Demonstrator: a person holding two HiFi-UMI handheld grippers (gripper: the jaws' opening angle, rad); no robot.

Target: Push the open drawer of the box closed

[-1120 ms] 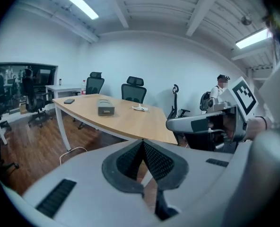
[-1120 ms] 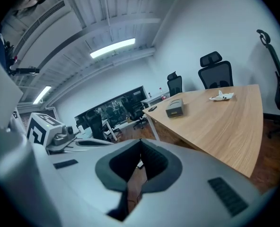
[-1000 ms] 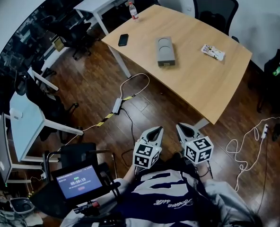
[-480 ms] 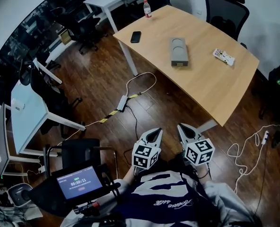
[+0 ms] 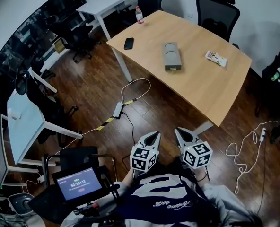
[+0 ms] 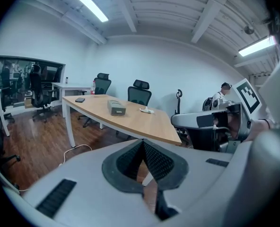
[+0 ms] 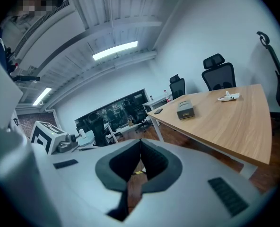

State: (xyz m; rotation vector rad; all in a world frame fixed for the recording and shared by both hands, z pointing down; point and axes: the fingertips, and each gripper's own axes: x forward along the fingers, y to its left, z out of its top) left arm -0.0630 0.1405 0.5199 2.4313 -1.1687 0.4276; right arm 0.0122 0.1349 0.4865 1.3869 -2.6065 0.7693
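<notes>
A small grey box (image 5: 172, 56) lies in the middle of a wooden table (image 5: 196, 86), far ahead of me; it shows too as the box (image 6: 116, 108) in the left gripper view and the box (image 7: 185, 110) in the right gripper view. Its drawer end faces the table's near edge. My left gripper (image 5: 152, 135) and right gripper (image 5: 181, 132) are held close to my body over the wooden floor, well short of the table. Both are shut with nothing between the jaws.
On the table also lie a black phone (image 5: 128, 43), a water bottle (image 5: 139, 14) at the far corner and a small white packet (image 5: 215, 58). Black office chairs (image 5: 217, 9) stand behind the table. Cables and a power strip (image 5: 118, 109) lie on the floor between me and the table.
The head view has shifted a little, so the table sits slightly left and higher than half a second ago. Both grippers stay in the same place near my body, still shut.
</notes>
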